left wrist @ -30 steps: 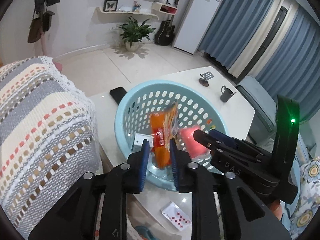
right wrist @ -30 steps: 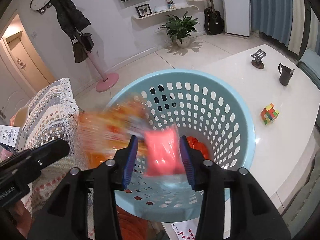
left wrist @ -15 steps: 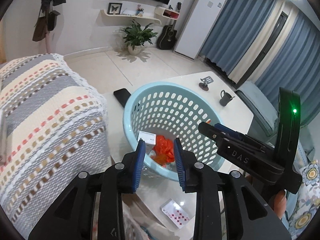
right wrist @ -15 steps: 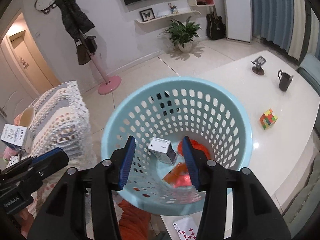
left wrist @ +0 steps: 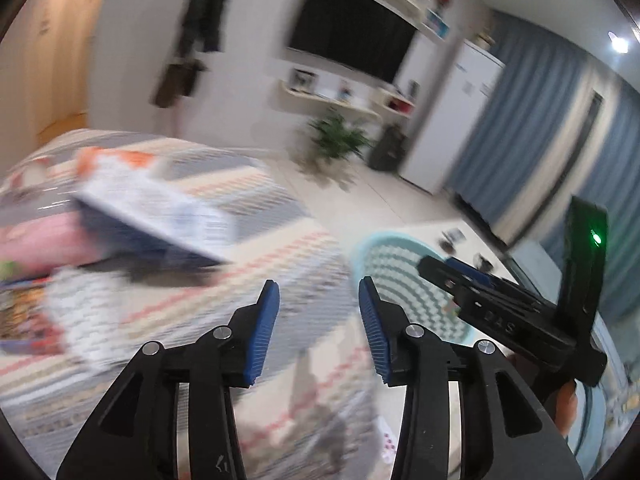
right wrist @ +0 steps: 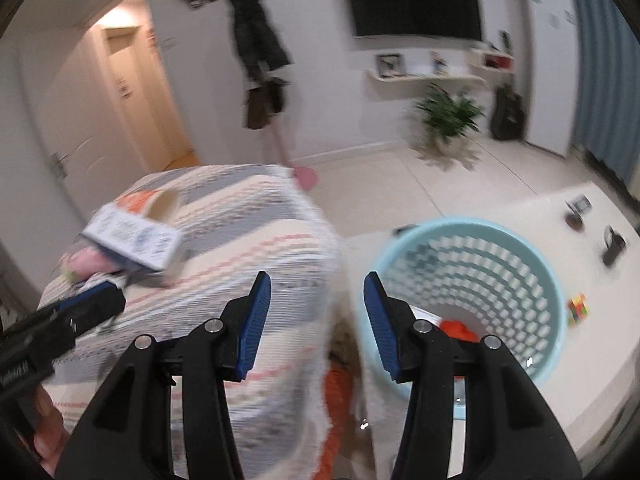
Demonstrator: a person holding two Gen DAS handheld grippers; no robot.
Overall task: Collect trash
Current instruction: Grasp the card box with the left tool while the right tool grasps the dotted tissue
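My left gripper (left wrist: 318, 284) hovers over a striped blanket (left wrist: 224, 292), its jaws opening with nothing between them. Ahead to its left, a white and blue box (left wrist: 160, 216) lies tilted on the blanket beside something pink (left wrist: 40, 240). My right gripper (right wrist: 317, 278) is open and empty, between the blanket (right wrist: 260, 220) and the light blue basket (right wrist: 480, 272). An orange wrapper (right wrist: 456, 326) and a white box (right wrist: 426, 314) lie in the basket. The right wrist view shows the box (right wrist: 132, 240), a cup (right wrist: 162, 204) behind it and the left gripper (right wrist: 92, 304). The left wrist view shows the right gripper (left wrist: 452, 276) over the basket (left wrist: 384, 236).
The basket stands on a white table (right wrist: 540, 208) with a colour cube (right wrist: 578, 308), a black mug (right wrist: 612, 246) and a small stand (right wrist: 576, 210). A playing card (left wrist: 390, 440) lies near the table's front. A potted plant (right wrist: 448, 116) and a coat rack stand farther back.
The orange and red wrappers left the jaws and dropped into the basket. Both grippers then swung up and left, away from the basket and over the blanket. The left jaws widened.
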